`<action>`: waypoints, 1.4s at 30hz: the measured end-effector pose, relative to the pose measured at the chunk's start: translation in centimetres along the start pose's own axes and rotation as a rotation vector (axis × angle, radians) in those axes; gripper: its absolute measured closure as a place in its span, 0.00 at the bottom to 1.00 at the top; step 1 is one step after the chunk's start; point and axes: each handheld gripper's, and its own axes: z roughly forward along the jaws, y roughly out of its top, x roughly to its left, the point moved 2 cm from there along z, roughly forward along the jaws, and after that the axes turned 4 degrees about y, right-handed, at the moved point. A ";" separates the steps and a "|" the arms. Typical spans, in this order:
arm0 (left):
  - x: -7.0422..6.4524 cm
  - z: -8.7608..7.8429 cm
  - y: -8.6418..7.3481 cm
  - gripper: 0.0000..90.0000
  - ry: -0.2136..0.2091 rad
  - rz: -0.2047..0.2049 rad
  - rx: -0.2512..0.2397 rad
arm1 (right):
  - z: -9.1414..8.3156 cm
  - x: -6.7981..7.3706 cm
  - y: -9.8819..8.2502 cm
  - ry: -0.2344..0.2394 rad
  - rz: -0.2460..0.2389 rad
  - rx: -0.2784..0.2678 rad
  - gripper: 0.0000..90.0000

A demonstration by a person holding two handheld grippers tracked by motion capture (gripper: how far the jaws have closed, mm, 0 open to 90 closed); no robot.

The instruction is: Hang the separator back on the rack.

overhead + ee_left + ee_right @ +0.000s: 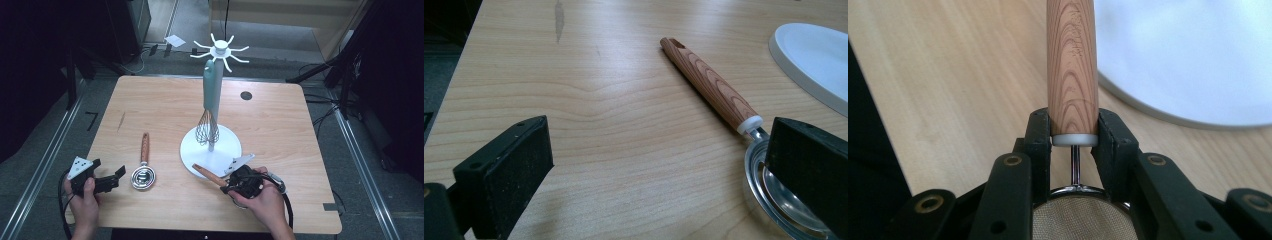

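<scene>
On the pale wooden table [165, 105], a white hook-topped rack [212, 150] already carries one teal-handled whisk [209, 107]. The right gripper [1074, 135] has its fingers clenched on the wood-handled mesh strainer [1071, 65], likely to hang next. The left gripper [659, 165] is released, a wood-handled steel spoon [714, 90] by its right finger, still to hang.

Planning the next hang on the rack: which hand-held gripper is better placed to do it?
Right. The right hand-held gripper is shut on the strainer's wooden handle beside the rack's base; the left hand-held gripper is open, holding nothing.
</scene>
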 end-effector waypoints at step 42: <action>0.0 0.0 0.0 0.00 0.002 -0.003 0.002 | -3.8 -3.7 -3.2 -0.187 0.189 -0.225 0.80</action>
